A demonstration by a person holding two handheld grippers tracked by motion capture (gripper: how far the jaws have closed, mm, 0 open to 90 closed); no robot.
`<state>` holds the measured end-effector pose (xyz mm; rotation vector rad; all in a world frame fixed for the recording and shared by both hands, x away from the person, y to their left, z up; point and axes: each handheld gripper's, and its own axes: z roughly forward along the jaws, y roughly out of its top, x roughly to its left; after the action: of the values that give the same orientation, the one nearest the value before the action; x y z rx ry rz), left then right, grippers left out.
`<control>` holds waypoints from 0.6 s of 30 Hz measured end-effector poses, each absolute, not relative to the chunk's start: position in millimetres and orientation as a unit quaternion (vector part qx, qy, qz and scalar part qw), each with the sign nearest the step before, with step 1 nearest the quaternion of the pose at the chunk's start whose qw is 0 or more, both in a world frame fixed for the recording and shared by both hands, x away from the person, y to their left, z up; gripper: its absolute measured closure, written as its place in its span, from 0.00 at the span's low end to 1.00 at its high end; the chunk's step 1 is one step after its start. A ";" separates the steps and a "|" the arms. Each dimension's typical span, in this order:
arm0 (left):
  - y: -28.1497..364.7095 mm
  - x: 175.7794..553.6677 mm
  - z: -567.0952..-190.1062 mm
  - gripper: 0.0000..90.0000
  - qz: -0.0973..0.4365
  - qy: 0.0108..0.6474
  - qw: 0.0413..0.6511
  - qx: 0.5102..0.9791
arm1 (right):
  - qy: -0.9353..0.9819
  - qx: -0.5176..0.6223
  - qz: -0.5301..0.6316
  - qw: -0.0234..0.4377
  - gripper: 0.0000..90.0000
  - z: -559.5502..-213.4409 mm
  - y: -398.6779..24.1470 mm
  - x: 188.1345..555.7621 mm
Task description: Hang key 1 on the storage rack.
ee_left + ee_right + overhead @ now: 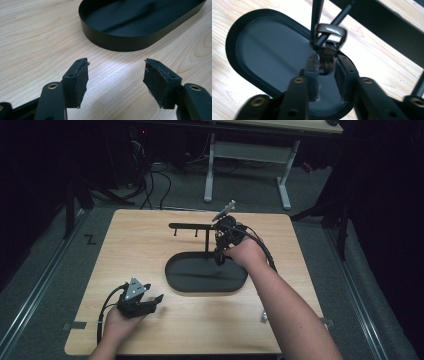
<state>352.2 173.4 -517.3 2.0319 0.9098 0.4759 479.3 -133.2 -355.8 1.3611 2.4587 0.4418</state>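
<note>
Right tool (327,65): jaws slightly apart around small brown metal buckle (331,33) hooked on thin black peg | buckle above black oval metal tray (242,32), right end | left tool (115,82) open, farther away

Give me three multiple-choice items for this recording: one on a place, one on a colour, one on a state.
1. Where does the tray sit?
A. mid-table
B. on the floor
C. at the table's near left corner

2. What colour is the tray?
A. white
B. black
C. red

3. How is the left hand-held gripper?
A. shut on a cloth
B. shut, with nothing held
C. open, with nothing between its jaws

Answers:
1 A, the high view shows bare wood on all sides of the tray.
2 B, its wall and floor are black in all views.
3 C, the left gripper view shows bare wood in the gap between the jaws.
</note>
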 end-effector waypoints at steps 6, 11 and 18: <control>171.3 352.8 -517.1 0.41 0.188 0.360 0.416 0.814 | 0.850 0.476 0.168 0.151 0.72 -351.4 -139.2 471.9; 168.3 353.3 -517.6 0.41 0.190 0.356 0.416 0.815 | 0.850 0.474 0.179 0.145 0.69 -352.4 -145.3 460.5; 165.1 354.6 -517.8 0.41 0.188 0.354 0.418 0.815 | 0.850 0.465 0.202 0.143 0.65 -363.5 -159.4 431.4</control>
<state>354.6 165.1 -517.8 2.0457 0.8880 0.4719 431.4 -159.4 -363.5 1.3398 2.4519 0.5820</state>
